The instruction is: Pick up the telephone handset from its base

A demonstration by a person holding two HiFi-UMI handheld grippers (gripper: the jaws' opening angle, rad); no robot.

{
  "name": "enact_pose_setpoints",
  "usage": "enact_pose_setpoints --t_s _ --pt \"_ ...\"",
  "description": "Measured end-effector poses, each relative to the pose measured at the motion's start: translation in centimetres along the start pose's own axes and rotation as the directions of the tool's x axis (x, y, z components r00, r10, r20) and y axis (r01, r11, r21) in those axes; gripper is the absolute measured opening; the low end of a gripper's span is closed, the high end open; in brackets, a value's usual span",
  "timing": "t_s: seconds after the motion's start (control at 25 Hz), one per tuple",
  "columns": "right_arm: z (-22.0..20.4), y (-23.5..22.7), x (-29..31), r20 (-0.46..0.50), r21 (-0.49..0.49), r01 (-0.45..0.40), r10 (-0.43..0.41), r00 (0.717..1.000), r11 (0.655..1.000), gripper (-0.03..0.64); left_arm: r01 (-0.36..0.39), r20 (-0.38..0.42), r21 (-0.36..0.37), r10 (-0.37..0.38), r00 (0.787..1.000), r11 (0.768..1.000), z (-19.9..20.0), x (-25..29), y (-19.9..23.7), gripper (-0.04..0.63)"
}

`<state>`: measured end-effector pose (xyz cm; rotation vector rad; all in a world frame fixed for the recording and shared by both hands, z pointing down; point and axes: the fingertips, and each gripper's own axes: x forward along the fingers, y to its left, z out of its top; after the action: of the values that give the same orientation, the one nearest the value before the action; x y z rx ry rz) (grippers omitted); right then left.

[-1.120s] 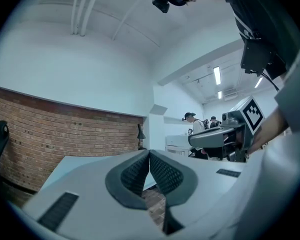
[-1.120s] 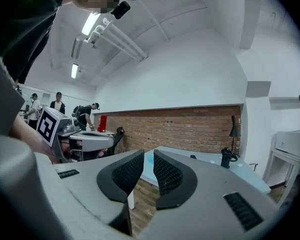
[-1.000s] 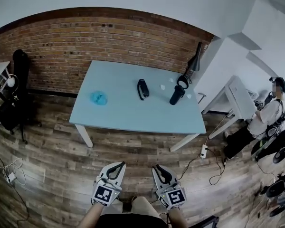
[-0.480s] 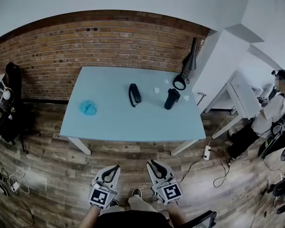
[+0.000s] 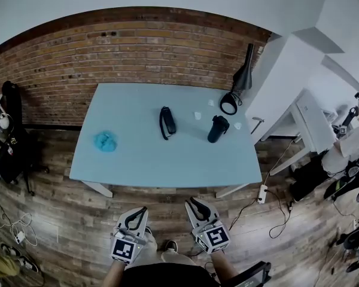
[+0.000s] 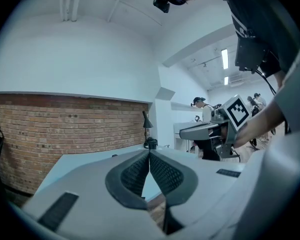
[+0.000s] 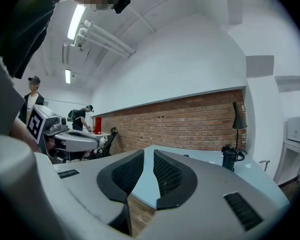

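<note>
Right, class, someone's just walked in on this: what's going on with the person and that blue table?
A person stands on the wooden floor just short of the light blue table, holding the left gripper and the right gripper out in front, both shut and empty. The black telephone lies near the table's middle, untouched, well beyond both grippers. A dark cup stands to its right and a blue cloth lies to its left. The pick-up has not begun.

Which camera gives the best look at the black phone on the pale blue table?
The head view: it looks down on the black telephone handset lying clear on the pale blue table. The left gripper view and right gripper view skim the tabletop edge-on; there the phone is at most a tiny dark speck.
</note>
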<state>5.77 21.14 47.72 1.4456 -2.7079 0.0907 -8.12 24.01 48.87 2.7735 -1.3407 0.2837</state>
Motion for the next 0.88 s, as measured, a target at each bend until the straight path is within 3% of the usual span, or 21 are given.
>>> enact_pose_setpoints --t_s 0.52,0.68,0.88 --pt "3.6 -0.4 10.2 -0.022 -0.076 0.015 -0.017 1.000 0.997 0.063 0.139 0.089 0.068 -0.145 0.985 0.988 3.5 7.3 7.4 -0.002" --pt "2.4 -1.2 11.6 -0.060 -0.085 0.007 -0.012 0.998 0.996 0.063 0.138 0.082 0.036 -0.141 0.987 0.990 2.7 9.3 9.0 -0.003" --pt "1.0 -5.6 14.5 -0.053 -0.045 -0.001 -0.002 0.999 0.999 0.063 0.115 0.041 0.032 -0.116 0.992 0.993 1.5 13.5 10.3 -0.003"
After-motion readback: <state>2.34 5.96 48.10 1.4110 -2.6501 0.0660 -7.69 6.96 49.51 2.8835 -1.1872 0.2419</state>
